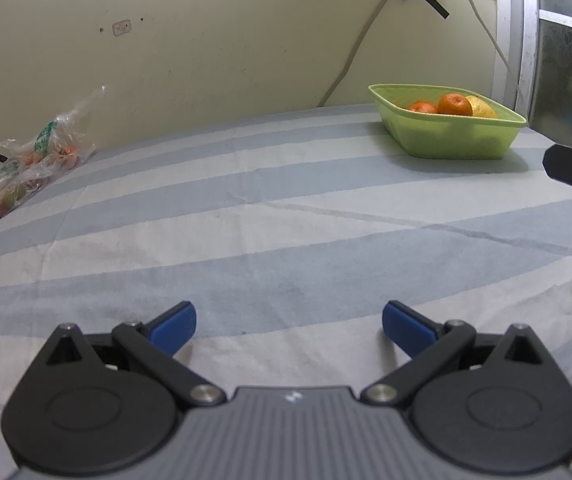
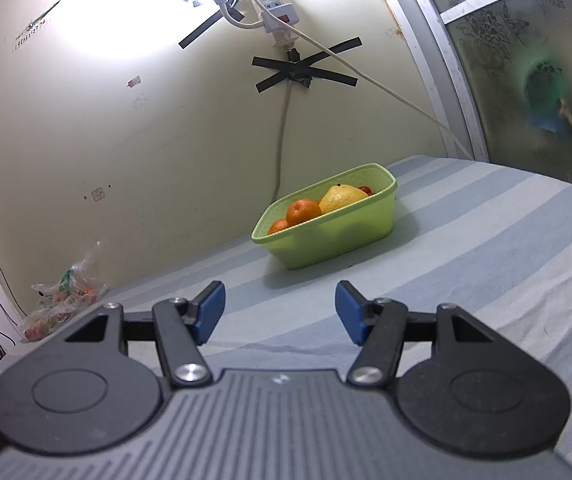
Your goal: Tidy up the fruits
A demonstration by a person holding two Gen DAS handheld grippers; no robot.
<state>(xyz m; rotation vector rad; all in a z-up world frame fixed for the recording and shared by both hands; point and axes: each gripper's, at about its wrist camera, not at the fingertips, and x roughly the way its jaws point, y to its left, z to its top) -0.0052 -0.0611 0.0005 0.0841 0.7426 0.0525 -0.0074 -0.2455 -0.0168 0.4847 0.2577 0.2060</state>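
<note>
Lime-green basket ahead of right claw — orange mandarins, yellow fruit inside. Bedsheet under claws: blue-grey and white stripes. Blue pads, black linkages.

I see a light green plastic basket sitting flat on the striped bed sheet, close to the wall. Inside it lie two oranges, one sitting higher than the other, touching each other. Beside them rests a larger yellow fruit, and a small red fruit peeks out behind it. Well apart, at the far left by the wall, a crumpled clear plastic bag lies on its side, holding more reddish and orange fruit; I cannot tell how many.
</note>
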